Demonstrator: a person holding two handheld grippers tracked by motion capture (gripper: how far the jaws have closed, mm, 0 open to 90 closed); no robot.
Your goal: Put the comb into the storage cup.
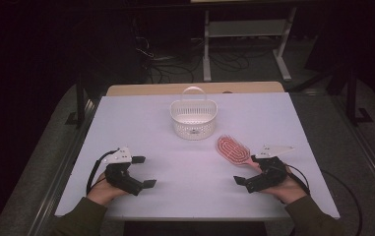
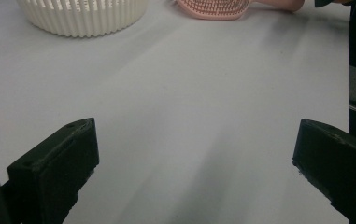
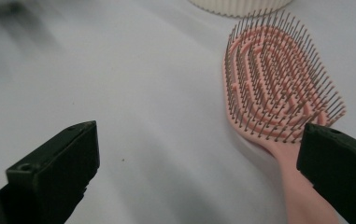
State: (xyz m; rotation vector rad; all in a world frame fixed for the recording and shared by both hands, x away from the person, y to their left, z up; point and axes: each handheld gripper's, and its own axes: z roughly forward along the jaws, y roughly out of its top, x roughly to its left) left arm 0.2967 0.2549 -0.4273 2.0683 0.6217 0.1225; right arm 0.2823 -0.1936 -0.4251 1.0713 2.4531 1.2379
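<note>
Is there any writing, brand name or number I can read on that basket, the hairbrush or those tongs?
Nothing readable.
Basket: a small dark mark low on its front wall, too small and blurred to read.
Hairbrush: no writing seen.
Left tongs and right tongs: no label seen on them.

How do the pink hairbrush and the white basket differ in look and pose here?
The hairbrush is pink, flat and lies bristles up; the basket is white, slatted and stands upright with its handle raised. The hairbrush lies near the right gripper, with its handle by one of the fingers; the basket sits farther back, mid-table. Both rest on the white table, ungripped.
</note>
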